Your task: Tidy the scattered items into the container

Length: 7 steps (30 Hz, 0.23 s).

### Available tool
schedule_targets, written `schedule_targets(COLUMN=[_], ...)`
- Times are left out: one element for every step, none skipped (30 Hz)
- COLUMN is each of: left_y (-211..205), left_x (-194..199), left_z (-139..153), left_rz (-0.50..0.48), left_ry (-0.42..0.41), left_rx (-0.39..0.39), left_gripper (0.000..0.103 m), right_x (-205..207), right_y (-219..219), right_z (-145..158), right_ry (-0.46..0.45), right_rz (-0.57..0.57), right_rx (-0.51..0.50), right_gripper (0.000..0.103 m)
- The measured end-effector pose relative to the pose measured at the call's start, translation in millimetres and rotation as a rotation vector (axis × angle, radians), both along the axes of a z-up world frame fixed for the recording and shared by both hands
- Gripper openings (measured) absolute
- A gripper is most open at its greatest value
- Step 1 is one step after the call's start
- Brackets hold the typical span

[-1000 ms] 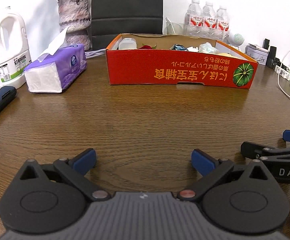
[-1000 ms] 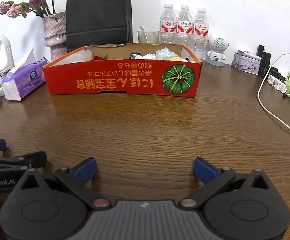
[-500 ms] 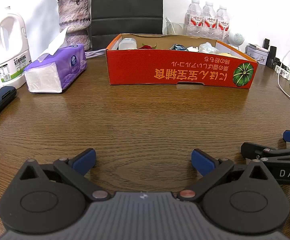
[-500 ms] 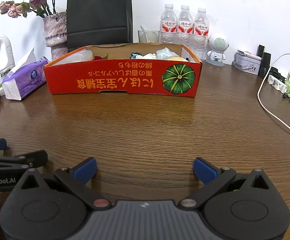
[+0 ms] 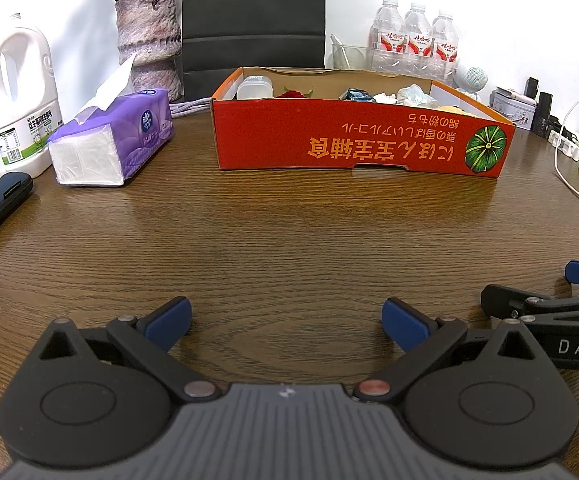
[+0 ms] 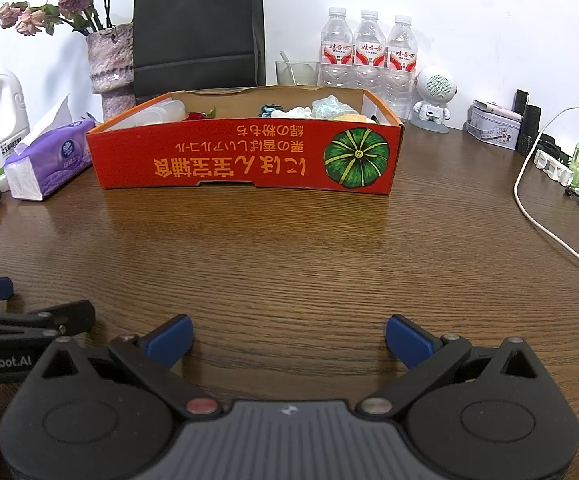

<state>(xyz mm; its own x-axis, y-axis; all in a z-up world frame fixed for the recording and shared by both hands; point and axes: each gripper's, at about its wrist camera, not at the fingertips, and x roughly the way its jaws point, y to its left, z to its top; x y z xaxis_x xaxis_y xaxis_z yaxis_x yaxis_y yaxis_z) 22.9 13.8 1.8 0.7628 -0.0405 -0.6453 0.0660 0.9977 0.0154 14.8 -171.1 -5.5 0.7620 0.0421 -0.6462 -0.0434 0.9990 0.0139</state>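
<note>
Claws both wide and empty, low over bare counter (image 5: 289, 220): left claw (image 5: 285, 322), right claw (image 6: 289, 334). Items sit inside box (image 6: 245, 160), across the counter. Likely finished; scan counter edges before withdrawing.

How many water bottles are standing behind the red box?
3. They stand in a row by the wall: left bottle, middle bottle, right bottle. The box could hide others.

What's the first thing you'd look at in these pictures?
The big red cardboard box with the green pumpkin picture, in the middle of the wooden table, with small things already inside. Next, the purple tissue pack to its left and three water bottles behind it.
</note>
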Motion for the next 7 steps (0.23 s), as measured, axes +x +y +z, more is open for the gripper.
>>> schedule_targets(left_y=[0.2,0.6,0.6,0.7,0.6,0.6,0.6], left_x=[0.1,0.1,0.2,0.2,0.2,0.3,0.2], left_z=[0.0,-0.1,0.0,-0.1,-0.1,-0.1,-0.1], left_rz=[0.000,-0.001,-0.002,-0.002,-0.002,-0.002,-0.002], left_ry=[0.000,0.000,0.000,0.000,0.000,0.000,0.000], left_rx=[0.000,0.000,0.000,0.000,0.000,0.000,0.000], left_gripper=[0.103,0.103,0.103,0.103,0.103,0.103,0.103], right_x=[0.0,0.0,0.0,0.0,0.0,0.0,0.0], right_y=[0.0,0.1,0.0,-0.1,-0.1,-0.1,-0.1], right_z=[0.0,0.0,0.0,-0.1,0.0,0.0,-0.1], right_ry=[0.000,0.000,0.000,0.000,0.000,0.000,0.000], right_rz=[0.000,0.000,0.000,0.000,0.000,0.000,0.000], right_rx=[0.000,0.000,0.000,0.000,0.000,0.000,0.000], right_gripper=[0.103,0.103,0.103,0.103,0.103,0.103,0.103])
